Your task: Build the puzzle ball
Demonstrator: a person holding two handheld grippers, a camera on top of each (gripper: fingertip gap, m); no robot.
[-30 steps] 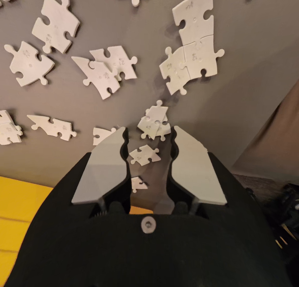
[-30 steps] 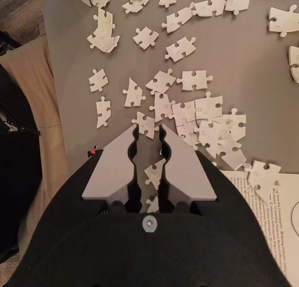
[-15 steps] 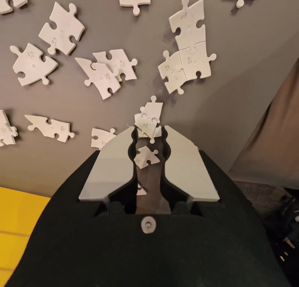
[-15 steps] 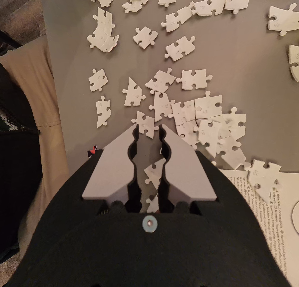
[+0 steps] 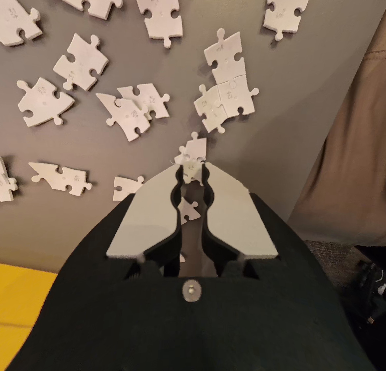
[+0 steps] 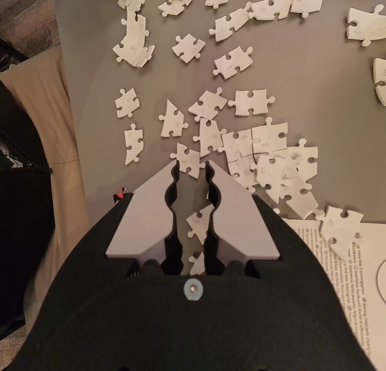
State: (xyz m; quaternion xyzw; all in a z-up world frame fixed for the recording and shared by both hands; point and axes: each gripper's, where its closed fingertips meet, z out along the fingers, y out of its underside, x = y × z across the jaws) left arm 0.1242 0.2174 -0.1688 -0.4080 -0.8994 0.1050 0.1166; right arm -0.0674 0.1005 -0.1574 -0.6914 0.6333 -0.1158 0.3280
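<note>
Many white curved puzzle pieces lie scattered on the grey table. My left gripper is closed onto a small pair of joined pieces, whose near end sits between its tips. A joined group of three pieces lies just beyond. My right gripper is partly open and empty, hovering over the table. A single piece lies just past its tips. A cluster of joined and overlapping pieces lies to its right.
A printed instruction sheet lies at the right with a piece on its corner. A person's beige trouser leg borders the table edge; it also shows in the right wrist view. A yellow surface lies near left. Some 25 cm of space lies between my two pairs of fingers.
My left gripper moved forward and narrowed from wide open onto the small pair of joined pieces. My right gripper has not moved.
</note>
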